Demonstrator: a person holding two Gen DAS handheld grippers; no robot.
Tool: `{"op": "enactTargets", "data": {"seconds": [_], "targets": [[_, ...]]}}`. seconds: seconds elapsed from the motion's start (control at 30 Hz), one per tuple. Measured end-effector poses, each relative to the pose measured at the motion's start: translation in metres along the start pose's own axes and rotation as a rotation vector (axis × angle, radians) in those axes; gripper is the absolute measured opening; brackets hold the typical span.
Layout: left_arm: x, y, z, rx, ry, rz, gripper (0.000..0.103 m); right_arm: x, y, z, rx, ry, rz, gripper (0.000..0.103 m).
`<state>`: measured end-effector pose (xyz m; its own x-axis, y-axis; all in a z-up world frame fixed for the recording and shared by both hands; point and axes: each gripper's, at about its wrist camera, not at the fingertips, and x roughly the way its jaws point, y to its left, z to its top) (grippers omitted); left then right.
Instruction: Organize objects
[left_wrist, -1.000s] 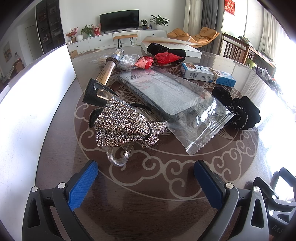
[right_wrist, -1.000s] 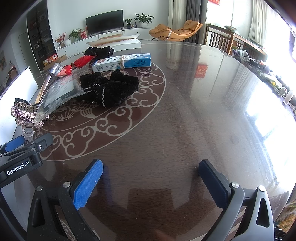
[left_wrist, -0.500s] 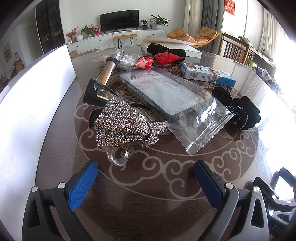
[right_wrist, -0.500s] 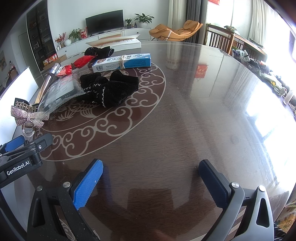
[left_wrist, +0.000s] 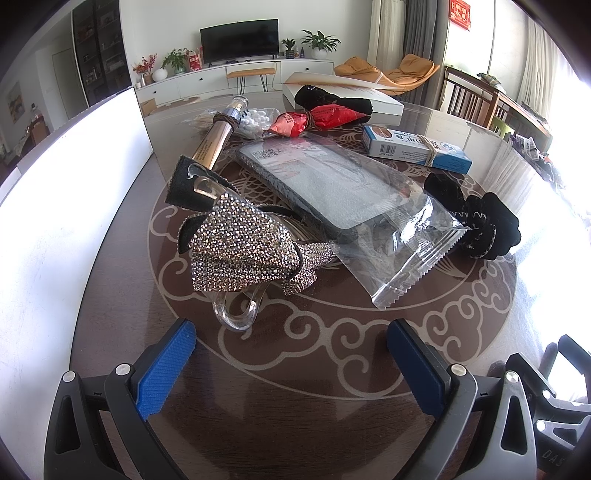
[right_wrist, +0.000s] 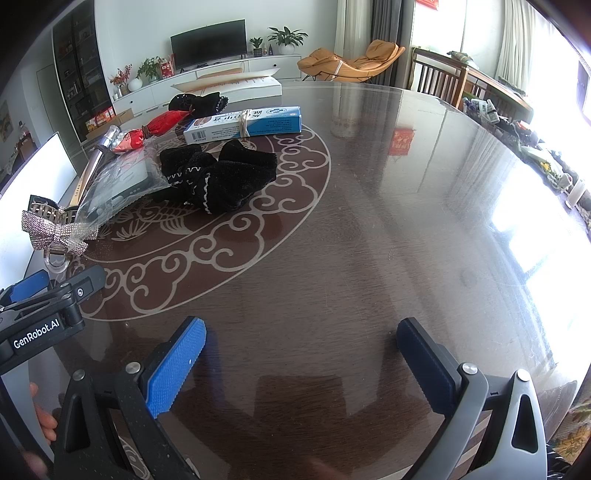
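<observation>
Left wrist view: my left gripper (left_wrist: 291, 354) hangs spread and empty just short of the rhinestone-covered bow hair clip (left_wrist: 251, 251), which lies on the glass-topped round table (left_wrist: 110, 295) beside the clear plastic packet holding a grey case (left_wrist: 351, 195); its long axis runs left-right across my fingers. My right gripper (right_wrist: 301, 354) waits equally agape over bare table, probably kept free

Glossy glass-topped table (right_wrist: 369, 221), sparkly rhinestone bow (left_wrist: 247, 251), clear plastic bag (left_wrist: 388, 236), matt black cloth (left_wrist: 480, 225).
</observation>
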<state>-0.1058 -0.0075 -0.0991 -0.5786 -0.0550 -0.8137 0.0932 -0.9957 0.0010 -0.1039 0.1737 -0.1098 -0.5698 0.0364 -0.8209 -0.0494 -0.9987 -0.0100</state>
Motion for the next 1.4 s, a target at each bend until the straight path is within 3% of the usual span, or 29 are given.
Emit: {"op": "enactTargets", "data": {"seconds": [0.17,0.23,0.3,0.37,0.43,0.5,0.67,0.77,0.83,0.87,0.97,1.07,1.2,1.27,1.4], "targets": [[-0.002,0.000,-0.001,0.024,0.018,-0.019,0.103,0.000,0.000,0.000,0.000,0.000,0.000,0.103],[-0.004,0.004,-0.001,0.065,0.101,-0.040,0.103,0.000,0.000,0.000,0.000,0.000,0.000,0.103],[-0.011,0.018,-0.005,0.022,0.154,-0.031,0.103,0.000,0.000,-0.001,0.000,0.000,0.000,0.103],[-0.027,0.035,-0.005,-0.031,0.127,-0.065,0.103,0.000,0.000,0.000,0.000,0.000,0.000,0.103],[-0.048,0.048,0.006,-0.074,0.038,-0.110,0.103,0.000,0.000,-0.001,0.000,0.000,0.000,0.103],[-0.060,0.053,0.027,-0.088,-0.028,-0.102,0.103,0.000,0.000,-0.001,0.000,0.000,-0.001,0.103],[-0.046,0.045,0.079,-0.045,-0.075,-0.151,0.103,0.000,0.000,-0.001,0.000,-0.001,0.000,0.103],[-0.017,0.029,0.096,0.052,-0.034,-0.159,0.103,0.000,0.000,-0.001,0.000,-0.001,0.000,0.103],[-0.002,0.025,0.092,0.059,-0.002,-0.247,0.097,0.000,0.000,-0.001,0.000,-0.001,0.000,0.103],[0.002,0.024,0.086,0.057,0.020,-0.290,0.075,0.000,0.000,-0.001,0.001,-0.001,0.000,0.103],[-0.002,0.016,0.060,0.098,0.041,-0.295,0.062,0.000,0.000,-0.001,0.001,-0.001,-0.001,0.103],[-0.019,0.015,0.031,0.084,0.067,-0.333,0.062,0.000,0.000,-0.001,0.000,-0.001,-0.001,0.103],[-0.028,0.012,0.005,0.100,0.080,-0.274,0.064,0.000,0.000,-0.002,0.001,-0.001,-0.001,0.103],[-0.027,0.009,-0.001,0.104,0.084,-0.268,0.074,0.000,0.000,-0.002,0.001,-0.001,-0.001,0.103],[-0.020,-0.003,0.001,0.107,0.055,-0.204,0.083,0.000,0.000,-0.002,0.001,-0.002,-0.001,0.103]]}}
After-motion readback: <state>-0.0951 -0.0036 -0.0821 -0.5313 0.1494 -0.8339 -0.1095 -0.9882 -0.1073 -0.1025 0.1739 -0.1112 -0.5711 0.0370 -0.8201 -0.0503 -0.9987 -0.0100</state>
